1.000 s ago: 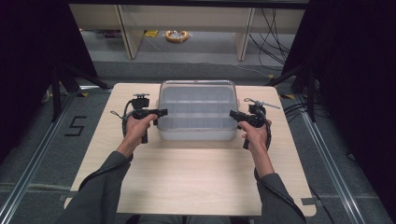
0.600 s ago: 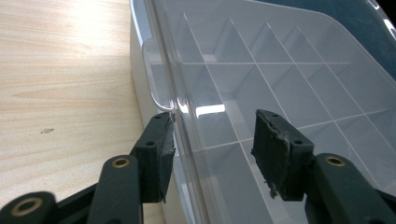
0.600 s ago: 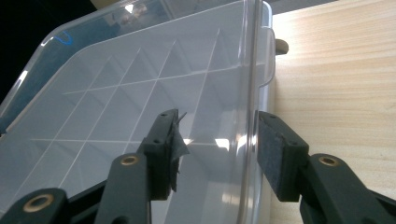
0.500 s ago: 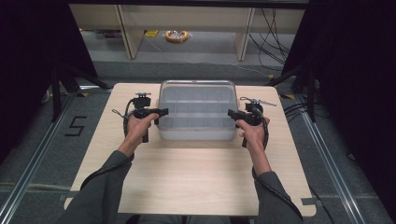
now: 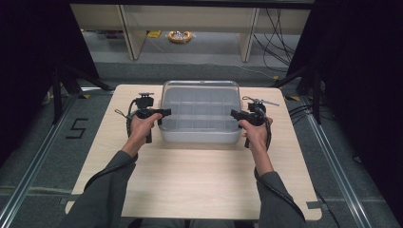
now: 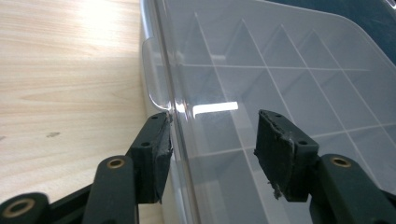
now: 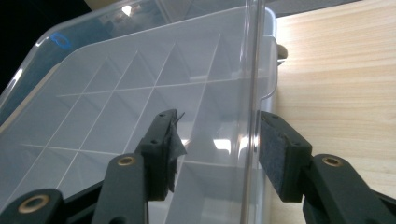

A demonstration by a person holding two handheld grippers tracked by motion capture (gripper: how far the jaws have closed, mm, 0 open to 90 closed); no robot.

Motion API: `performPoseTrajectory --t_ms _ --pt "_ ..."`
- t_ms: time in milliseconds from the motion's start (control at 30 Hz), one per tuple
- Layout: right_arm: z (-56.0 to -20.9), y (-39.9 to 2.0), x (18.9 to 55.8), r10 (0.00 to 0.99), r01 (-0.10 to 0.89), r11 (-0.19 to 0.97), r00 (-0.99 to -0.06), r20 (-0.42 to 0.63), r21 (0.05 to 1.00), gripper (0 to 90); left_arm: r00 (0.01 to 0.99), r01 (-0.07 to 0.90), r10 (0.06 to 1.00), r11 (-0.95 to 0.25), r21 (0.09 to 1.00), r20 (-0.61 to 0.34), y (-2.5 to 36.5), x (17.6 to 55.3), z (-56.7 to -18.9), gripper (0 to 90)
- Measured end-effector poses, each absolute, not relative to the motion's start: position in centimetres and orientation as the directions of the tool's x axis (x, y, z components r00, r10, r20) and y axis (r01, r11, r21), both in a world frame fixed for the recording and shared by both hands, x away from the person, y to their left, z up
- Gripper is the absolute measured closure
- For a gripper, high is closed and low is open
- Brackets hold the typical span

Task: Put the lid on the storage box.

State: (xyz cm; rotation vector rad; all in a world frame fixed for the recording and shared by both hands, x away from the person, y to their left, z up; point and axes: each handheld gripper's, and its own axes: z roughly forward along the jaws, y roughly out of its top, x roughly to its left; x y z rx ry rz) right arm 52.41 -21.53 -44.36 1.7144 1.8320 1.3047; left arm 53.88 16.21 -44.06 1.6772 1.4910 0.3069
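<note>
Clear divided organizer box [image 5: 200, 112] sitting mid-table [image 5: 199, 180], long axis running side to side between both hands. Left gripper [image 6: 212, 154] fingers apart, straddling its left wall; right gripper [image 7: 219, 156] likewise spread across the right wall, neither clamped yet.
</note>
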Motion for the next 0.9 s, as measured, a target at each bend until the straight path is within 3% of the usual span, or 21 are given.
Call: performPoseTrajectory --t_ms 233,400,633,800,900 --pt "-44.84 -21.58 52.32 0.907 0.617 -0.151 -0.225 0.357 0.772 50.4 0.247 0.712 0.883 0.114 0.693 -0.399 16.47 53.9 -44.94 44.5" --pt "-44.52 -21.32 52.0 0.9 0.628 -0.184 -0.203 0.387 0.757 49.5 0.296 0.683 0.913 0.003 0.731 -0.28 16.08 53.6 -44.75 47.3" --pt "-44.6 -21.53 51.88 0.897 0.636 -0.182 -0.205 0.392 0.75 49.5 0.304 0.682 0.91 -0.001 0.731 -0.283 16.1 53.47 -44.72 47.4" --pt "-44.4 -21.91 51.84 0.923 0.612 -0.107 -0.231 0.307 0.784 48.2 0.308 0.687 0.906 0.0 0.727 -0.29 16.27 53.38 -44.8 48.4" --pt "-44.05 -21.95 51.58 0.92 0.619 -0.132 -0.215 0.329 0.774 48.6 0.31 0.687 0.905 -0.001 0.727 -0.292 16.34 53.37 -44.89 48.5"
